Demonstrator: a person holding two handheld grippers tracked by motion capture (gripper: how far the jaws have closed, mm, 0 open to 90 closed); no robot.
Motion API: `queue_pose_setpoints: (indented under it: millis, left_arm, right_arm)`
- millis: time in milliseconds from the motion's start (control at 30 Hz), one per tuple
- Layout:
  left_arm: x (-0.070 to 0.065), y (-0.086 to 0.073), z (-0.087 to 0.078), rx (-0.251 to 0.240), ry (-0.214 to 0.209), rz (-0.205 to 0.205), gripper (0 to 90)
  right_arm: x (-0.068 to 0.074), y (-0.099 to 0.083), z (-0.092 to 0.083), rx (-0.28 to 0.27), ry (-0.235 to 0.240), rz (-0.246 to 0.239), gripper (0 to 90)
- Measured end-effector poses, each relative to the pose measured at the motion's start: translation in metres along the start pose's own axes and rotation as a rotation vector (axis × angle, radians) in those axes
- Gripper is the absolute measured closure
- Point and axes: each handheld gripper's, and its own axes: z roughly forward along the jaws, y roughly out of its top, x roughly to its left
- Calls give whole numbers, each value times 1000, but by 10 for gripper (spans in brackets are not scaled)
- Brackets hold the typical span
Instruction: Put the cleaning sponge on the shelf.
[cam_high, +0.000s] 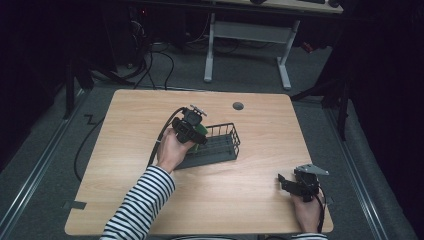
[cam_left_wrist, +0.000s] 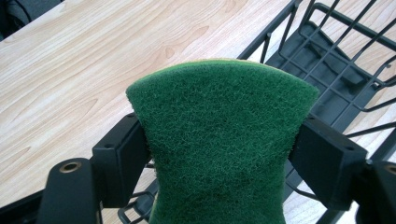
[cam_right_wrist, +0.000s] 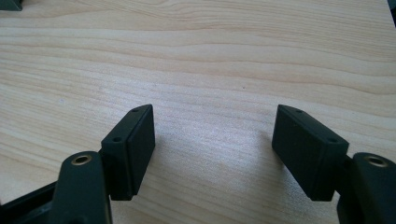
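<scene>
Green sponge (cam_left_wrist: 219, 140) between left gripper (cam_left_wrist: 219, 154) fingers.

Wooden table (cam_high: 250, 200) with grey grommet (cam_high: 238, 106), white-legged desk (cam_high: 247, 37) behind, floor cables (cam_high: 160, 60)

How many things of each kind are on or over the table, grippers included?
Grippers: 2, the left gripper shut on the sponge, the right gripper open over bare wood
Sponge: 1, green
Wire basket: 1, black
Total: 4
</scene>
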Motion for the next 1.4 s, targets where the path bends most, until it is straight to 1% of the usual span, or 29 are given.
queue_pose_setpoints:
  millis: [367,600,633,867,967,1067,1200,1267,1333,1400]
  left_arm:
    - [-3,-5,0,12,-3,12,238]
    - [0,-10,-3,7,-18,1,178]
    - [1,-11,-4,8,-21,5,171]
    - [8,-21,-15,-30,-41,-14,154]
    - [12,-27,-22,-56,-51,-33,158]
    - [18,-36,-29,-81,-50,-52,164]
    - [26,-52,-39,-127,-42,-75,200]
    - [31,-60,-44,-139,-42,-89,203]
    - [37,-68,-49,-158,-42,-113,208]
    - [45,-77,-54,-182,-69,-150,215]
  right_arm:
    - [0,0,0,-1,0,-1,300]
    - [0,0,0,-1,0,-1,300]
    - [0,0,0,-1,0,-1,299]
    - [0,0,0,0,-1,-2,300]
    - [0,0,0,0,-1,-2,299]
    - [0,0,0,0,-1,-2,300]
    - [0,0,0,0,-1,-2,300]
    - [0,0,0,0,-2,-3,300]
    - [0,0,0,0,-2,-3,300]
    - [0,0,0,0,-2,-3,300]
